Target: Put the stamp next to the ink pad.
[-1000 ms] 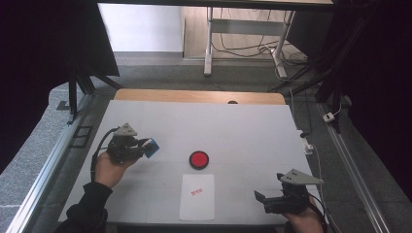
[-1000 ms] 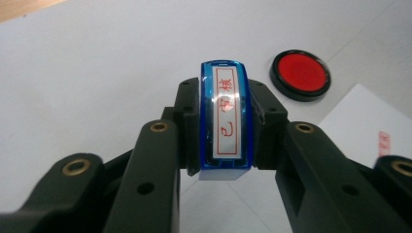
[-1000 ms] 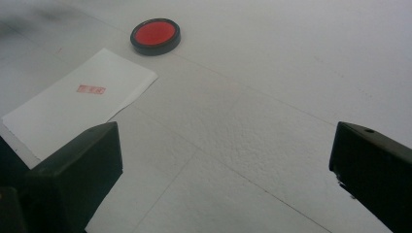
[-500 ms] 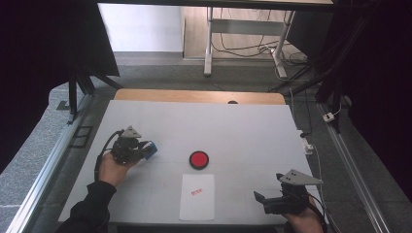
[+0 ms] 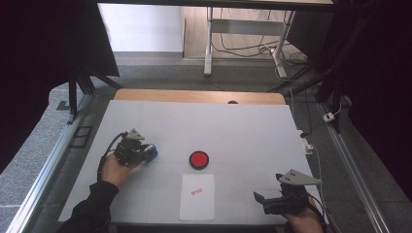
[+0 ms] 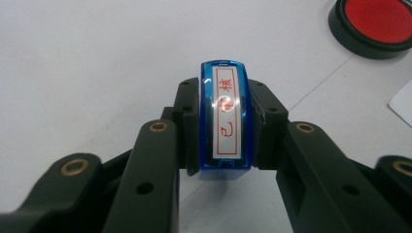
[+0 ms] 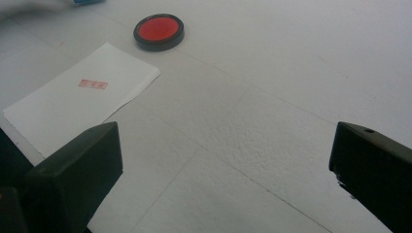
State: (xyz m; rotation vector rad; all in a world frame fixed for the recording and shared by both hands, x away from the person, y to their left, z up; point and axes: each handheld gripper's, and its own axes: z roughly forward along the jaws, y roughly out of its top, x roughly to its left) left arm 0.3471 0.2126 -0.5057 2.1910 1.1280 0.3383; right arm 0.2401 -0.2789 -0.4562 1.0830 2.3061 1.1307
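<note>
**Stamp clamped in the left tool, low over the surface**

High view: the left tool [image 5: 145, 153] sits at the left of the white surface [image 5: 243, 126], closed on a blue stamp [image 5: 152, 151] that pokes out toward the red ink pad [image 5: 198, 159]; stamp and pad are near but apart; a sheet of paper [image 5: 197, 196] bearing one red mark [image 5: 196, 192] lies just in front of the pad; the right tool [image 5: 266, 203] rests near the front right edge, well apart from all of it.

Left gripper view: both jaws press the sides of the stamp [image 6: 226, 121], its label with red characters facing the camera; the ink pad [image 6: 371, 22] shows at the upper right, a corner of the paper [image 6: 402, 103] at the right edge.

Right gripper view: the right tool's [image 7: 226, 160] jaws stand wide apart with nothing between them; the pad [image 7: 159, 32] and the paper [image 7: 82, 99] with its mark [image 7: 93, 84] lie beyond.

Risks, as I judge them: the grip is on smooth plastic sides, so a tilt could let the stamp twist or slip; set down on an inked face, it would likely smudge the bare surface; a careless swing toward the pad might knock it or shift the loose paper.
</note>
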